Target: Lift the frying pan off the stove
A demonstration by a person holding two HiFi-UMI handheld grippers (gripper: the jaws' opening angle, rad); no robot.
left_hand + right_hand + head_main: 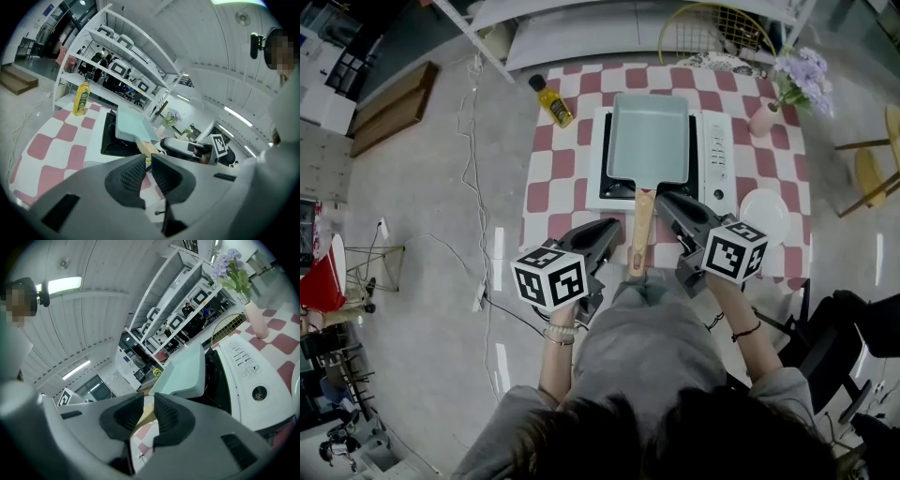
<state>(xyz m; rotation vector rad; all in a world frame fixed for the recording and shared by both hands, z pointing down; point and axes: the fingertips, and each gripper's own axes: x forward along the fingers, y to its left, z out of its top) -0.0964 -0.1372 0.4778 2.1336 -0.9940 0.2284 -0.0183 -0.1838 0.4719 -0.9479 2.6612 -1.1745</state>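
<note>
The frying pan (650, 136) sits on the white stove (717, 159), a rectangular pale-green tray, long axis running straight away from the person, its wooden handle (641, 234) pointing back toward them over the pink-and-white checked counter (562, 164). The left gripper (609, 228) lies just left of the handle, ribbed dark pads pressed together on nothing. The right gripper (667, 202) lies just right of the handle near the pan's base, its jaws a narrow slit apart and gripping nothing.
</note>
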